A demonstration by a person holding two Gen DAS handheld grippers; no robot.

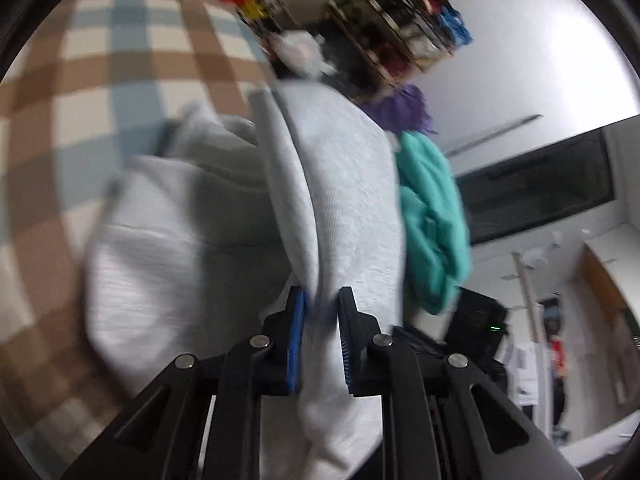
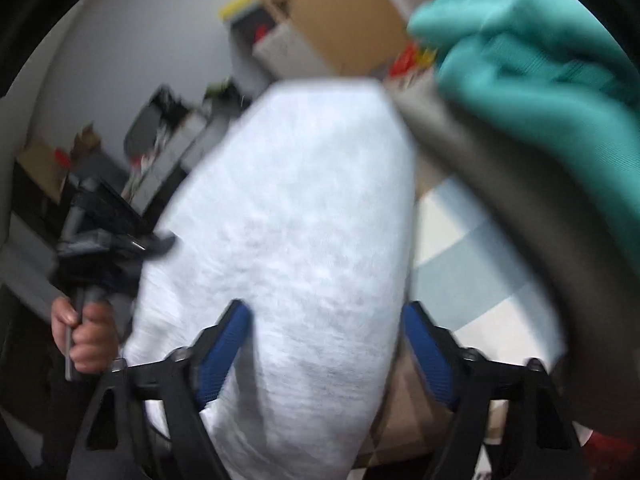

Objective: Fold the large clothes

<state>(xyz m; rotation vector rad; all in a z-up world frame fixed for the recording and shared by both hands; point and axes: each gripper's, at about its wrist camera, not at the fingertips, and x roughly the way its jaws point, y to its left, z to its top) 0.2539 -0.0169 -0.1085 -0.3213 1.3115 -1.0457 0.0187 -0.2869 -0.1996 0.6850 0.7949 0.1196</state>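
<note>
Left wrist view is showing the left gripper (image 1: 322, 312) pinching a doubled edge of a light grey sweatshirt (image 1: 224, 232), its blue pads pressing a fold of fabric between them. The garment is lying bunched on a checked brown, cream and blue bed cover (image 1: 80, 80), towards its right edge, with one panel lifting up from the pinch. In the right wrist view, the right gripper (image 2: 326, 344) is standing spread wide, its blue pads (image 2: 224, 340) sitting on either side of a broad grey panel of the same sweatshirt (image 2: 288, 220) without clearly pressing it; blur is making contact hard to judge. A hand (image 2: 86, 336) is gripping the other tool's handle at the left.

The step in hand appears to be gathering two edges to begin a fold. Doing it well probably means closing the right jaws on one edge only, not on bunched layers, then drawing both grips apart so the cloth is hanging flat before laying it down.

Counting: two grippers, one grey sweatshirt, one teal garment (image 1: 432, 216), one purple garment (image 1: 404, 110), one visible hand.
</note>
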